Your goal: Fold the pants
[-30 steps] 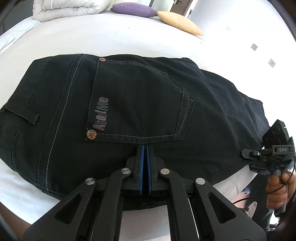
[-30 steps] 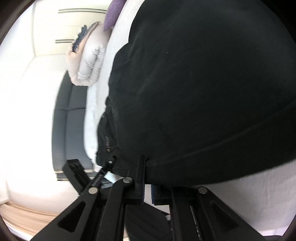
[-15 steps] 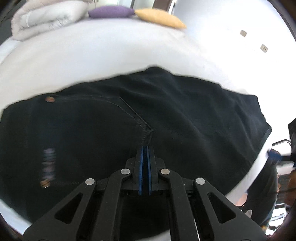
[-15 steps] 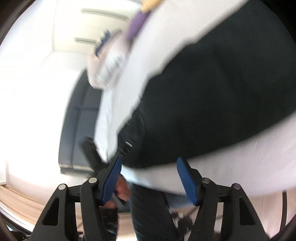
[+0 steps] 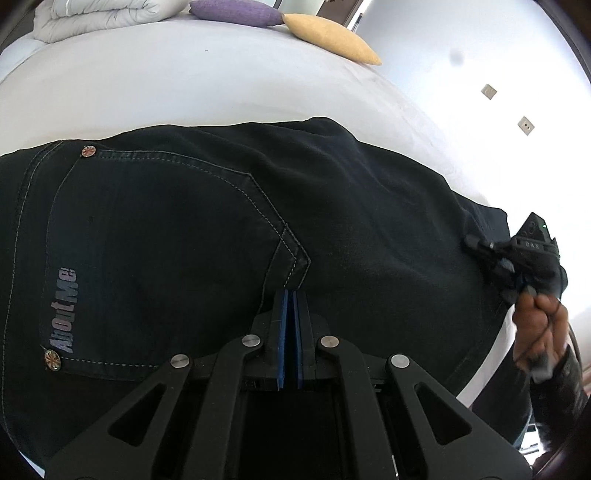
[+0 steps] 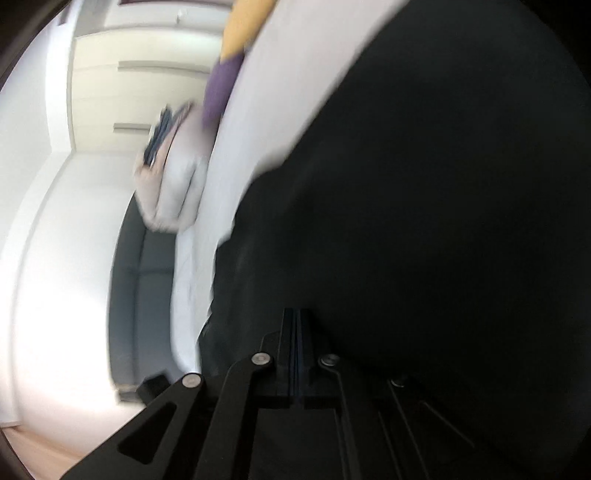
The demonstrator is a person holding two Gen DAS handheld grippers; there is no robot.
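Black folded pants (image 5: 207,236) lie on a white bed (image 5: 184,85), back pocket with "AboutMe" lettering facing up. My left gripper (image 5: 290,295) is shut, its blue pads together with nothing between them, over the near part of the pants by the pocket's point. My right gripper (image 6: 297,314) is shut, tips over the dark fabric (image 6: 424,221); the view is blurred. It also shows in the left wrist view (image 5: 476,245), hand-held at the pants' right end.
A folded white duvet (image 5: 99,14), a purple pillow (image 5: 236,13) and a yellow pillow (image 5: 332,37) lie at the bed's far side. A white wall with two sockets (image 5: 524,125) is at the right. A dark sofa (image 6: 147,295) stands beyond the bed.
My right gripper opened half a second ago and is shut again, now over the pants' right end. My left gripper stayed shut and shifted over the pocket area.
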